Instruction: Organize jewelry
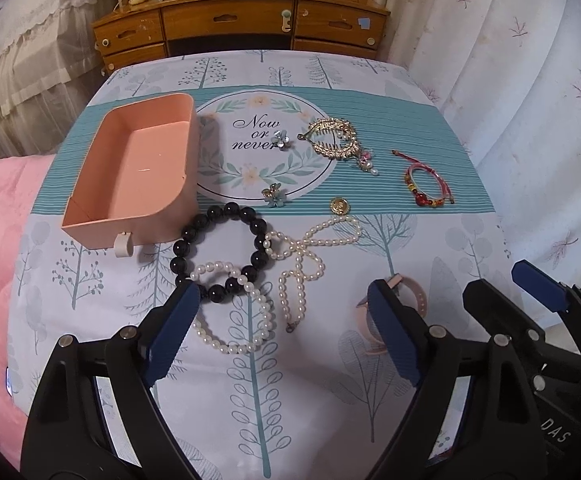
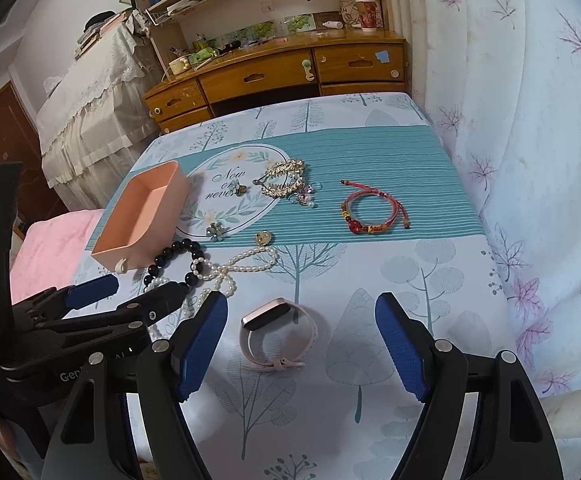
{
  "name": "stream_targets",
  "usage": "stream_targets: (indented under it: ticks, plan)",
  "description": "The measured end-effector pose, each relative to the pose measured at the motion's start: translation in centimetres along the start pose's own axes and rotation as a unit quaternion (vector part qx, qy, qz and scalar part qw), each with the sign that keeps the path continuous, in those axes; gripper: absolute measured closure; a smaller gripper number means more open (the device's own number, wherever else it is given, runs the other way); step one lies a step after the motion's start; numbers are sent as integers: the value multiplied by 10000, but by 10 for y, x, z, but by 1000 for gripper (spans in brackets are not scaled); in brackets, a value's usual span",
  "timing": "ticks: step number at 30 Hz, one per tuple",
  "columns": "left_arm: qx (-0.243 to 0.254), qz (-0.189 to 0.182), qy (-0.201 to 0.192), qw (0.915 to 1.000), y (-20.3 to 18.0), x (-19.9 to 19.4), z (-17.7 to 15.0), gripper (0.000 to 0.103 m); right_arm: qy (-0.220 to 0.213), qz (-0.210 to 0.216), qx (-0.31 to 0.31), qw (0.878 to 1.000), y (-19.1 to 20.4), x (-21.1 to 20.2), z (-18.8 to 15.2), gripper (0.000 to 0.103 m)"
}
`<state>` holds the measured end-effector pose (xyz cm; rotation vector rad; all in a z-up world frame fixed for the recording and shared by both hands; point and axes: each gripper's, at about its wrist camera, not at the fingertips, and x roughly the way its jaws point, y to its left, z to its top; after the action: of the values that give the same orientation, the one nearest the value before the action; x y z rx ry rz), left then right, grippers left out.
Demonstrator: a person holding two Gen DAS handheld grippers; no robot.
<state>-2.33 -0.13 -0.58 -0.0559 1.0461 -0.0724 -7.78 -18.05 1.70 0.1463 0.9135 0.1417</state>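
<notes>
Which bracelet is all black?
The big-bead bracelet beside the pink box. The red string bracelet and the white pearl bracelet are other colours.

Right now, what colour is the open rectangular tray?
Peach-pink open rectangular plastic tray; clearest in the left wrist view.

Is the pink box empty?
Empty: the pink box shows only its bare floor, and all the jewelry lies outside on the cloth.

One pink tray (image 1: pixel 130 168). Three bracelets: one of black beads (image 1: pixel 220 252), one of white pearls (image 1: pixel 234 312), one of red cord (image 1: pixel 428 184). One pearl necklace (image 1: pixel 310 248). One gold hair clip (image 1: pixel 330 138). Two flower brooches (image 1: pixel 276 196) (image 1: pixel 282 140). One gold round pendant (image 1: pixel 340 206). One pink watch (image 2: pixel 276 334).
</notes>
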Motion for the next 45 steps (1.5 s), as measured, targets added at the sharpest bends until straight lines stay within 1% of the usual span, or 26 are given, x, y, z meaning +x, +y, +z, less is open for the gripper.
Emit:
stream_targets:
  ticks: [4, 9, 13, 15, 25, 27, 45]
  plan:
    - [-57, 8, 50, 10000, 6, 3, 3, 18, 67, 42, -11, 10000, 0, 6, 7, 25]
    - [-51, 156, -11, 9999, 8, 7, 5, 18, 142, 84, -31, 9999, 1, 16, 11, 25]
    - [-138, 91, 76, 9998, 11, 14, 6, 18, 191, 135, -6, 9997, 3, 23, 10, 25]
    - [-150, 118, 117, 9997, 11, 17, 7, 18, 202, 144, -22, 9997, 3, 25, 10, 25]
    - [-166, 196, 101, 9996, 13, 19, 3, 18, 238, 234, -37, 9994, 2, 35, 12, 25]
    - [-183, 193, 110, 9996, 14, 18, 2, 18, 239, 238, -25, 9994, 6, 31, 9, 25]
    - [-181, 151, 210, 9995, 15, 23, 1, 18, 311, 289, 11, 9991, 4, 37, 9, 25]
